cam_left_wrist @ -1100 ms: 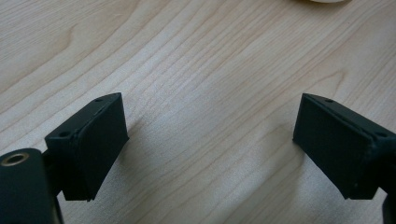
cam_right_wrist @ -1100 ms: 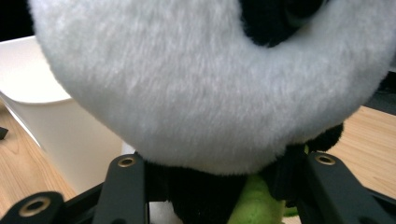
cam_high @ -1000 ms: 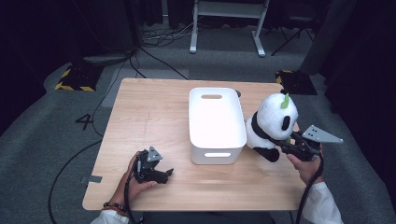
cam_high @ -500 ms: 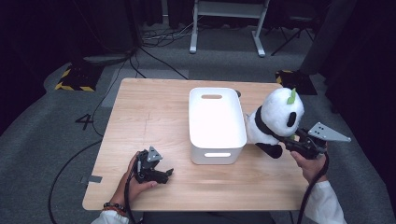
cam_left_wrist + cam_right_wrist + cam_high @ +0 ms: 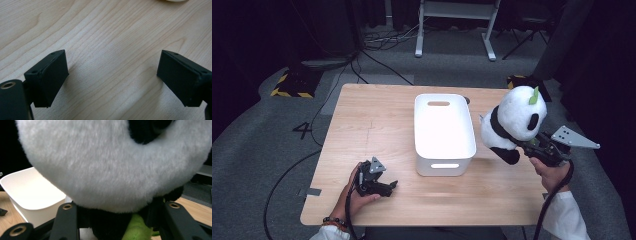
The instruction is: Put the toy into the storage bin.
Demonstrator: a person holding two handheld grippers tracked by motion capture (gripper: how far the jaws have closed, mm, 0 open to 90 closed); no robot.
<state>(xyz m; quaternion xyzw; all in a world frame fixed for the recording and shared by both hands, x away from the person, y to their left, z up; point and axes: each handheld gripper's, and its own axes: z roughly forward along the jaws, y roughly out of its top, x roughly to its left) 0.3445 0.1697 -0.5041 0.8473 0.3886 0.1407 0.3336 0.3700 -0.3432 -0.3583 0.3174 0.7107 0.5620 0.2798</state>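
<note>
A black-and-white plush panda (image 5: 512, 121) with a green leaf on its head hangs in the air just right of the white bin (image 5: 443, 131). My right gripper (image 5: 532, 146) is shut on the panda's lower body. In the right gripper view the panda (image 5: 117, 162) looms above the jaws, with the bin (image 5: 32, 195) at lower left. My left gripper (image 5: 384, 187) rests low on the wooden table (image 5: 372, 120) near its front left, jaws wide open. Between its fingers (image 5: 47, 77) lies bare wood (image 5: 112, 75).
The bin stands upright at mid-table with a handle slot in each end wall. Beyond the table are a grey floor, cables, a white stand's legs (image 5: 452, 30) and a yellow-black striped block (image 5: 292, 85). The table's right edge lies under the panda.
The right gripper has lifted the panda higher and tipped it left, towards the bin. The left gripper has stayed in place.
</note>
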